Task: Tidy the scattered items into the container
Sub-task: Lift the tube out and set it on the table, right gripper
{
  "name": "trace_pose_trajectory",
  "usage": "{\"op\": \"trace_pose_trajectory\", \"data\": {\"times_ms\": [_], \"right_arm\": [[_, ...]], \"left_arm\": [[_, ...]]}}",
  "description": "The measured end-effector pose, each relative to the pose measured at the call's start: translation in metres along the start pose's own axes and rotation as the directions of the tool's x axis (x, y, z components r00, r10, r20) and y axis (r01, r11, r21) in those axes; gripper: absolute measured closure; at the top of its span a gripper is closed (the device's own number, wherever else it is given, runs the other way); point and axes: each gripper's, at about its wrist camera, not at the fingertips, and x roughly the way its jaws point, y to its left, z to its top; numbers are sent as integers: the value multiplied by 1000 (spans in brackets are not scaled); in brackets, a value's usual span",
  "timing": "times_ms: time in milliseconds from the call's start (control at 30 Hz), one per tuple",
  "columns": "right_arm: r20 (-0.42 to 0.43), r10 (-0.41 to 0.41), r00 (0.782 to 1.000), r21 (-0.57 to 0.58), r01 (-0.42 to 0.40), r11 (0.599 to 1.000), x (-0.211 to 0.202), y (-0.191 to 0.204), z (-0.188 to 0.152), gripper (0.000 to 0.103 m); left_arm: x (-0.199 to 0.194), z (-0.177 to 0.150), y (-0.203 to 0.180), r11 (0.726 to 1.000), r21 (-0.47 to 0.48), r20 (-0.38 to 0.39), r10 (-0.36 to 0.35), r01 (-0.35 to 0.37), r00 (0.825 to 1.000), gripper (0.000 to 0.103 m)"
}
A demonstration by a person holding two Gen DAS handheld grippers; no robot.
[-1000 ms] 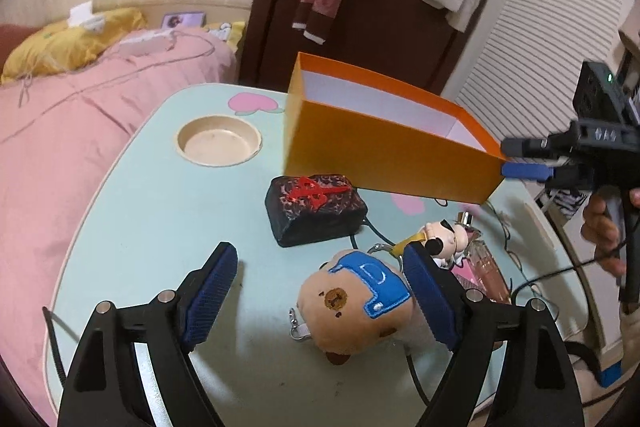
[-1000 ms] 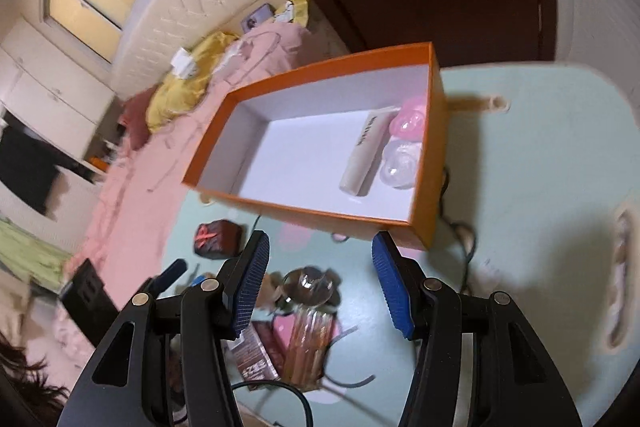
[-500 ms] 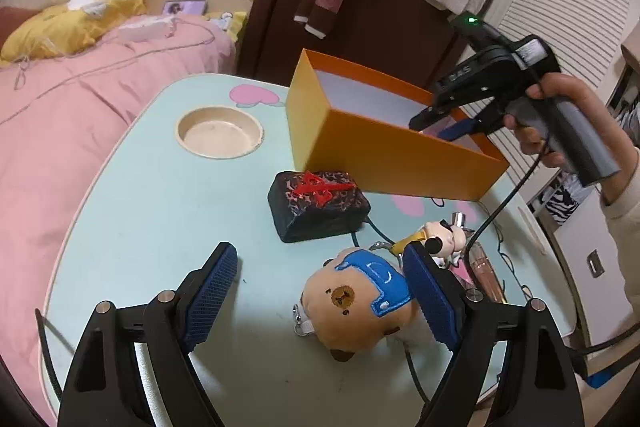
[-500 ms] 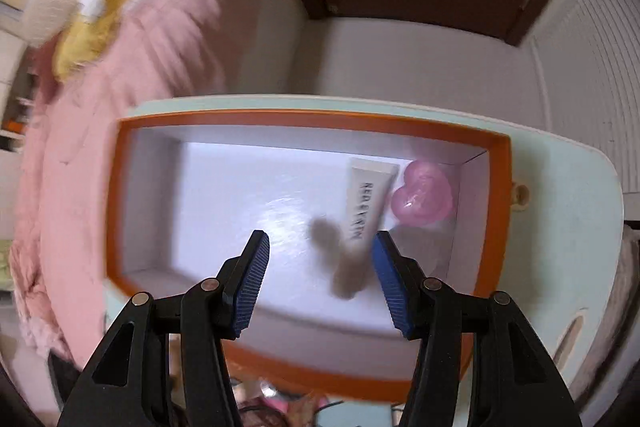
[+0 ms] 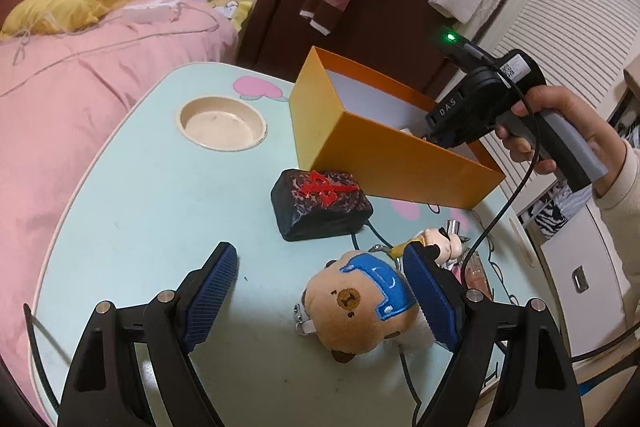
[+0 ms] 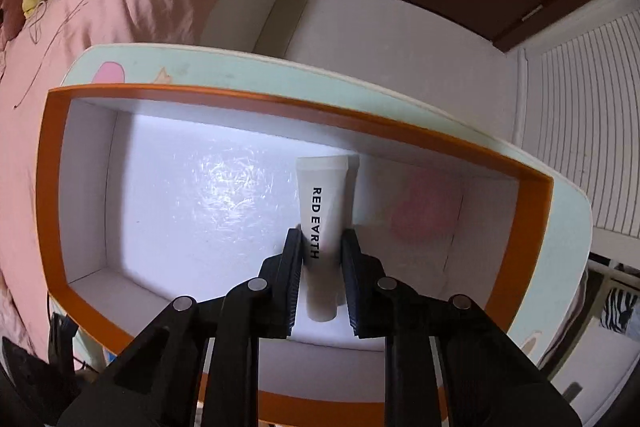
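An orange box with a white inside stands on the pale green table. My right gripper reaches down into the box with its fingers narrowed on either side of a white tube marked RED EARTH. A pink heart-shaped thing lies blurred beside the tube. My left gripper is open low over the table, with a brown plush bear against its right finger. A black pouch with red marking lies beyond. The right gripper's body also shows in the left wrist view.
A small cow figure and bottles lie by the bear, with cables. A round cup recess is in the table. A pink bed is at left, a dark door with hanging clothes behind.
My right gripper has swung over the box, dropped into it and narrowed from wide open to around the white tube. My left gripper has stayed open by the bear.
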Motion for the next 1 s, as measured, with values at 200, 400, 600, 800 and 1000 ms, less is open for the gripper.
{"op": "trace_pose_trajectory", "data": {"times_ms": [200,400,600,800,1000], "right_arm": [[41,35,999,-28,-34,999,-19,4,-6,82],[110,115,987,-65,-108,992,-61,6,-27,82],[173,207,963,-133,-185,974,-108,9,-79,82],[154,223,963,-75,-213,974,-59,-1,-128,82],[142,218,966,39,-225,973,-4,-20,-152,81]], "left_arm": [[1,-1,-2,1000,8,2,10,-10,1000,19],[3,-2,-4,999,24,-4,23,-23,1000,19],[3,-3,-4,999,36,-5,32,-32,999,19],[4,-4,-5,998,45,0,44,-44,999,19],[2,-6,-11,994,86,25,66,-68,997,19]]}}
